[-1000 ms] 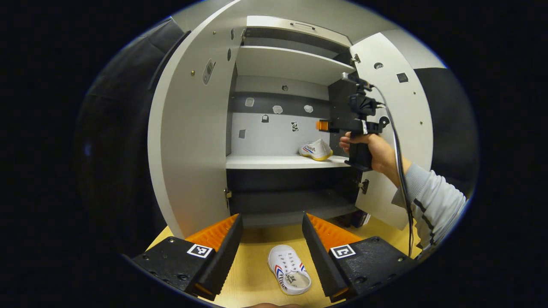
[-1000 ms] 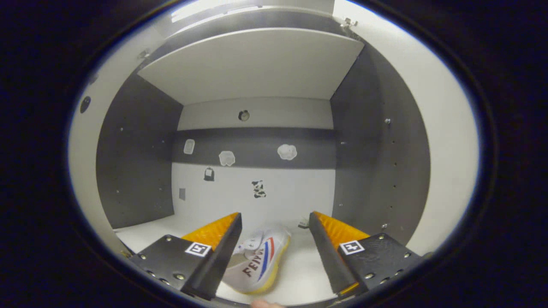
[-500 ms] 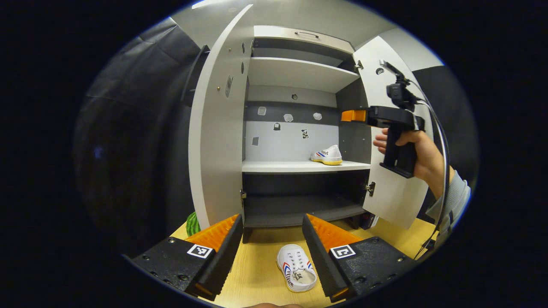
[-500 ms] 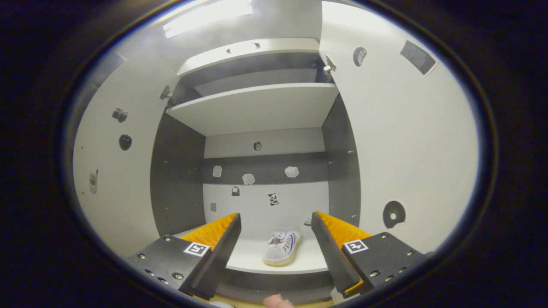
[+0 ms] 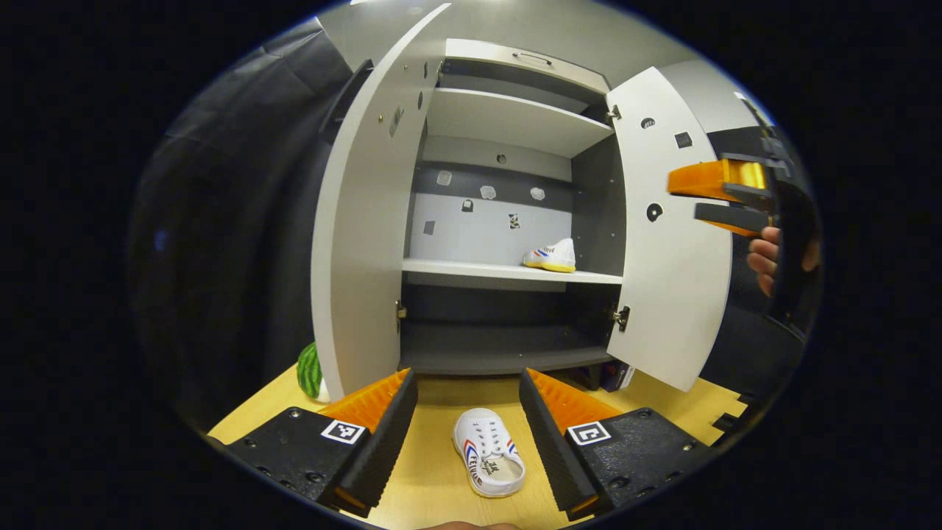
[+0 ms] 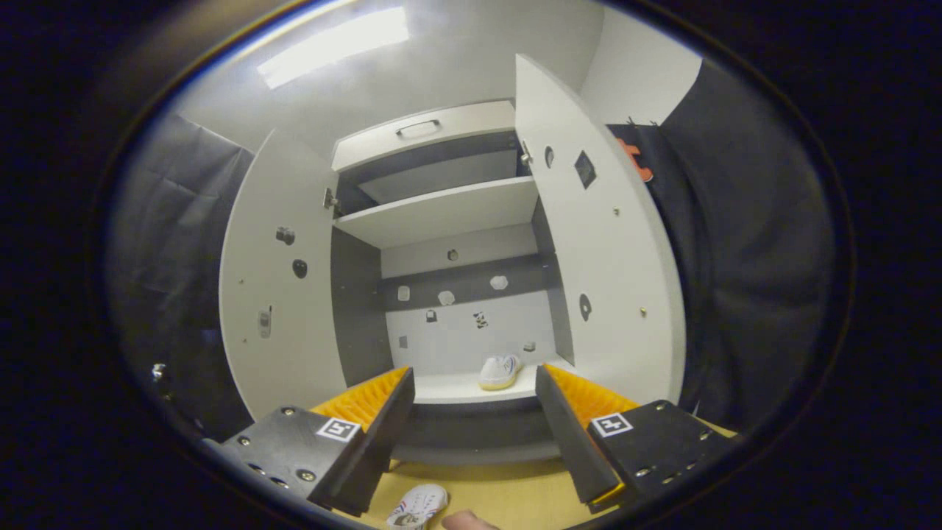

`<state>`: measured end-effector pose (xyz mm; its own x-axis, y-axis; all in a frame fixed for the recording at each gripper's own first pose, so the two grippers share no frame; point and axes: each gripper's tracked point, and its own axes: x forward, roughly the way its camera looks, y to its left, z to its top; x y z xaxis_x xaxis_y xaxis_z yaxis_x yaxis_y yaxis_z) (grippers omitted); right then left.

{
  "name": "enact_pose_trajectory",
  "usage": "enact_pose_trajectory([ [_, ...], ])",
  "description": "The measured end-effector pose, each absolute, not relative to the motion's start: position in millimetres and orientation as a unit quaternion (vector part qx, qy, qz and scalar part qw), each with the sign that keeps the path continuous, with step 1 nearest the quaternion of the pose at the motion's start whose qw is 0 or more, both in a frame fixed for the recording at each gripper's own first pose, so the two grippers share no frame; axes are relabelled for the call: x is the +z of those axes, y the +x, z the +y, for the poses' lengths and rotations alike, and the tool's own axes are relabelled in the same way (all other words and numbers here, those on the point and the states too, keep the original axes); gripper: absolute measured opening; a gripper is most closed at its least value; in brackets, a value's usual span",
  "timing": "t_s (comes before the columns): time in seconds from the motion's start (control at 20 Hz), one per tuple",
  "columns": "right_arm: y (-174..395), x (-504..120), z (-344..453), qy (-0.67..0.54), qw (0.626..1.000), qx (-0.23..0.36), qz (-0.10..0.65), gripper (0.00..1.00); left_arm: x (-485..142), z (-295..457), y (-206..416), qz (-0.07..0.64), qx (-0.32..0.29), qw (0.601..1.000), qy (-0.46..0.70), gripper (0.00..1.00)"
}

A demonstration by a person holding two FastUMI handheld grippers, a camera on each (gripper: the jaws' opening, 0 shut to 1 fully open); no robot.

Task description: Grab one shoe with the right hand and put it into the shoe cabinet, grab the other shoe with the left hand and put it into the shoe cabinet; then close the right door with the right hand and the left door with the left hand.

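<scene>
Shoe cabinet (image 5: 508,221) has both doors wide open: left door (image 5: 360,221) and right door (image 5: 662,243) swung out, middle shelf (image 5: 478,271) exposed. First white sneaker (image 5: 550,255) sits on that shelf, at its right end near the side wall, sole down. In the right gripper view the same sneaker (image 6: 499,371) shows on the shelf, between the two fingers and far beyond them.

Second white sneaker (image 5: 487,461) lies on the wooden floor (image 5: 434,471) in front of the cabinet, opening up, toe toward the cabinet. It sits between the left tongs (image 5: 468,394) fingers but below and apart from them, no contact. Left tongs spread, holding nothing.

Right tongs (image 6: 475,390) also spread, empty, facing the cabinet from in front of it. In the left gripper view the right tongs (image 5: 684,197) are at the far right, just off the right door's outer edge, with the holding hand (image 5: 765,258) partly visible behind them.

Part of the floor sneaker (image 6: 416,506) shows at the bottom of the right gripper view. Green striped watermelon-like ball (image 5: 310,370) sits on the floor behind the left door's lower edge.
</scene>
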<state>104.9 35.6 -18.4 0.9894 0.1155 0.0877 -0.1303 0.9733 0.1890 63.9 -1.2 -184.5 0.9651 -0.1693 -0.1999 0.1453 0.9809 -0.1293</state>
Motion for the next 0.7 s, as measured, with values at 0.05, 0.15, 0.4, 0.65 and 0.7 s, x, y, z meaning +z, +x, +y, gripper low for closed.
enact_pose_trajectory([
  [0.05, 88.5, -31.7, 27.7, 0.089, 0.994, 0.056, -0.027, 0.98, -193.2, -3.0, 67.3, 0.109, -0.079, 0.989, -0.056, 0.85],
  [0.15, 65.2, -51.5, 7.9, 0.075, 0.997, 0.028, -0.017, 0.98, -222.4, -1.1, 74.6, 0.131, -0.066, 0.988, -0.046, 0.85],
  [0.4, 31.9, -79.7, 0.0, 0.11, 0.993, 0.03, -0.02, 0.99, -300.6, -12.2, 88.3, 0.204, -0.068, 0.976, -0.031, 0.83],
  [0.65, 35.8, -108.5, -13.7, 0.124, 0.992, 0.018, -0.001, 0.94, -357.0, -15.7, 95.8, 0.263, -0.066, 0.962, -0.02, 0.81],
  [0.7, 38.2, -115.6, -19.7, 0.126, 0.992, 0.009, 0.004, 0.94, -368.9, -16.7, 95.0, 0.279, -0.067, 0.958, -0.02, 0.8],
])
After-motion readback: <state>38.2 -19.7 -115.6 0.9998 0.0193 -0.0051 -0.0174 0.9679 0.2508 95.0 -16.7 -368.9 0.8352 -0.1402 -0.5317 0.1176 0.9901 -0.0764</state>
